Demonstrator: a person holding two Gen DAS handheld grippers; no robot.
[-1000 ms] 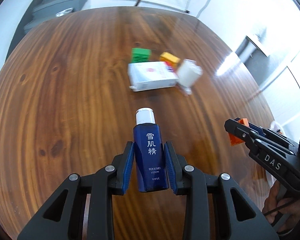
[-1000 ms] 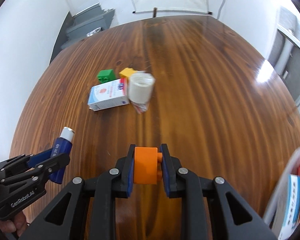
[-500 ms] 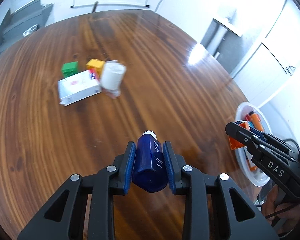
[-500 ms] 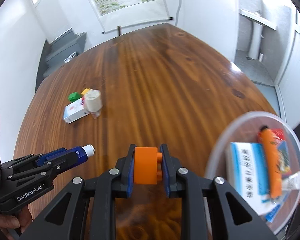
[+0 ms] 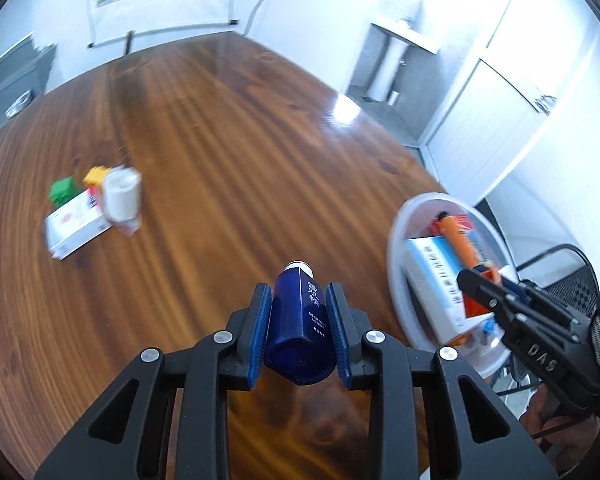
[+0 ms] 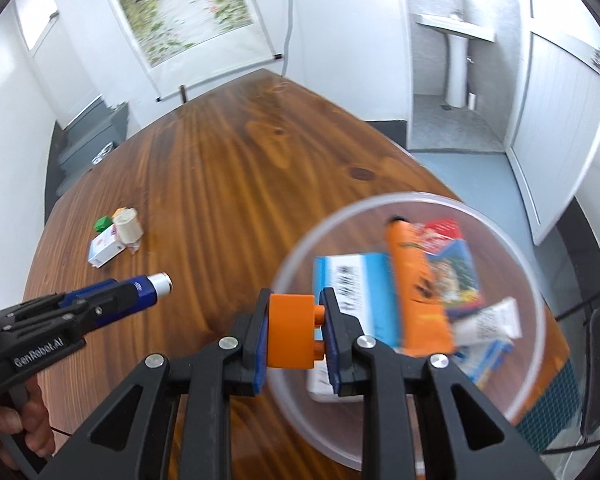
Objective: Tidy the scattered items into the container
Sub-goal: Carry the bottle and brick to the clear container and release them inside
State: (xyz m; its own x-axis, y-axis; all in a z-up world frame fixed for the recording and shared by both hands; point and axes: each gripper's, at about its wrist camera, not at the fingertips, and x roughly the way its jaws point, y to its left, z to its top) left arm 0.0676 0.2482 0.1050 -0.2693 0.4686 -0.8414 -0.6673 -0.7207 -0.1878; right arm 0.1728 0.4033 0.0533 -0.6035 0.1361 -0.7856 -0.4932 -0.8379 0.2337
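Wooden desk now shows the container near its right edge: your left gripper has carried the clamped blue bottle toward it, your right gripper, fingers closed on the orange block, probably already hangs over its rim, ready to drop.

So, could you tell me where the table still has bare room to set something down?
The table is bare between the clear bowl and the cluster around the white box, and beyond toward the wall. The bowl is crowded with boxes and an orange tube.
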